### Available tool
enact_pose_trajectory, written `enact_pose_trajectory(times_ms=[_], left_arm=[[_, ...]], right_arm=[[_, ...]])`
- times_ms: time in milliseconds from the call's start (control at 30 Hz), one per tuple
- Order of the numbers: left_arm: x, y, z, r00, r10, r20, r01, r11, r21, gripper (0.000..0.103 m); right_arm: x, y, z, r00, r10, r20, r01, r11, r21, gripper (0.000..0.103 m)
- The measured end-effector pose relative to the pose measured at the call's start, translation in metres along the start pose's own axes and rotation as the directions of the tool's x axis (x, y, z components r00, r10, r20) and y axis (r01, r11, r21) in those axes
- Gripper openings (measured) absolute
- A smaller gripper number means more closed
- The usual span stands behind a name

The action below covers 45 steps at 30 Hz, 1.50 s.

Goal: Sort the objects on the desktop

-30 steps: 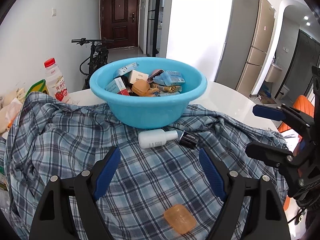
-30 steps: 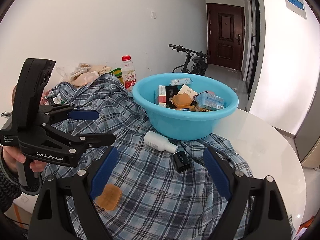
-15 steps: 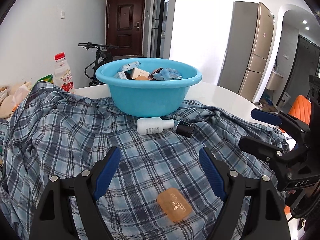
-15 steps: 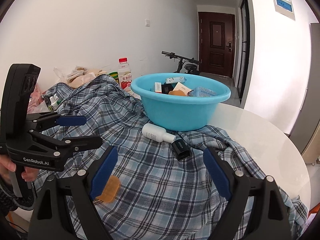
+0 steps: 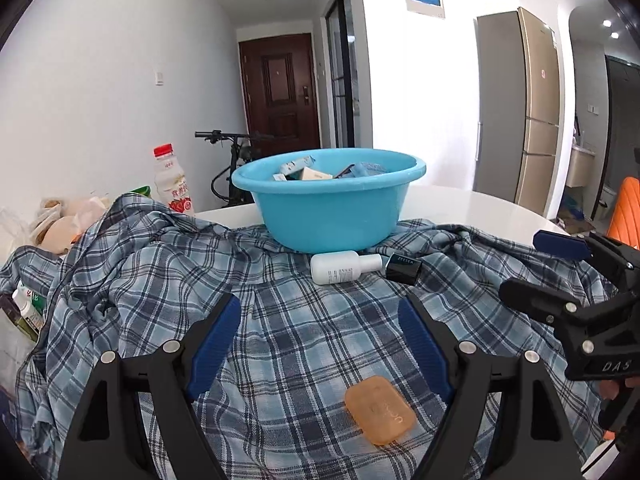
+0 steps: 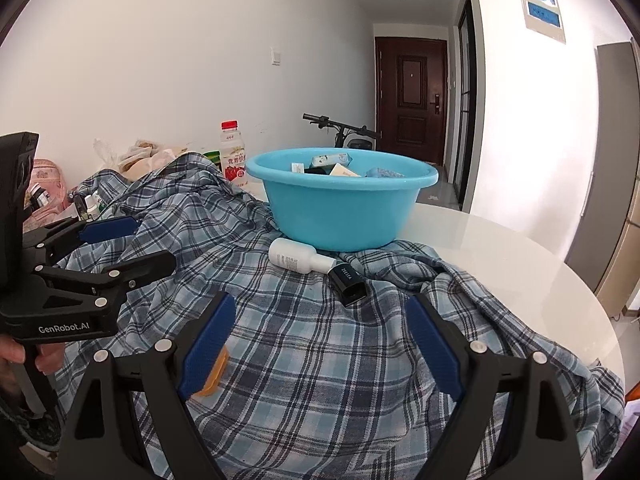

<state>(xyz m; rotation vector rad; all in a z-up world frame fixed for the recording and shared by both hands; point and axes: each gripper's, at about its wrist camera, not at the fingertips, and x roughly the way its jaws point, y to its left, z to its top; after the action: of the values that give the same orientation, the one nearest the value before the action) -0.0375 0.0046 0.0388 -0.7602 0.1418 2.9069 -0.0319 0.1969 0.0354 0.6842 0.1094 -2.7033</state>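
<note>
Orange soap (image 5: 379, 409), white bottle (image 5: 340, 267), black box (image 5: 404, 268) flat on shirt, near basin (image 5: 332, 216).

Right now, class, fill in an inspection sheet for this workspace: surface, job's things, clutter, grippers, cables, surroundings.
Surface: round white table, mostly under a rumpled blue plaid shirt.
Job's things: blue plastic basin holding small boxes; white bottle, black rectangular case and orange soap bar lying on the shirt.
Clutter: red-capped drink bottle, bags at far left.
Grippers: left hand-held gripper and right hand-held gripper open, empty.
Cables: nothing seen.
Surroundings: bicycle, brown door, refrigerator.
</note>
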Motion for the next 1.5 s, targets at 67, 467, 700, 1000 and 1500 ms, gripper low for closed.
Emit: enact_pose_trajectory(times_ms=[67, 467, 700, 1000, 1500], left_arm=[[-0.001, 0.001, -0.003, 1.0, 0.007, 0.014, -0.007, 1.0, -0.018, 0.084], [-0.01, -0.006, -0.024, 0.989, 0.076, 0.126, -0.074, 0.997, -0.02, 0.084], [-0.003, -0.006, -0.034, 0.989, 0.077, 0.129, -0.072, 0.996, -0.043, 0.084], [-0.013, -0.011, -0.041, 0.971, 0.101, 0.217, -0.094, 0.995, -0.041, 0.084], [-0.017, 0.004, -0.044, 0.969, 0.115, 0.22, -0.086, 0.987, -0.136, 0.085]], right_arm=[[-0.003, 0.003, -0.004, 1.0, -0.011, 0.017, 0.011, 1.0, 0.0, 0.086], [-0.013, 0.01, -0.02, 0.989, -0.089, 0.116, 0.087, 0.996, 0.023, 0.086], [-0.015, 0.011, -0.026, 0.984, -0.104, 0.146, 0.101, 0.995, 0.028, 0.086], [-0.018, 0.014, -0.029, 0.972, -0.13, 0.195, 0.129, 0.991, 0.02, 0.086], [-0.017, 0.009, -0.031, 0.971, -0.131, 0.2, 0.122, 0.991, 0.055, 0.086]])
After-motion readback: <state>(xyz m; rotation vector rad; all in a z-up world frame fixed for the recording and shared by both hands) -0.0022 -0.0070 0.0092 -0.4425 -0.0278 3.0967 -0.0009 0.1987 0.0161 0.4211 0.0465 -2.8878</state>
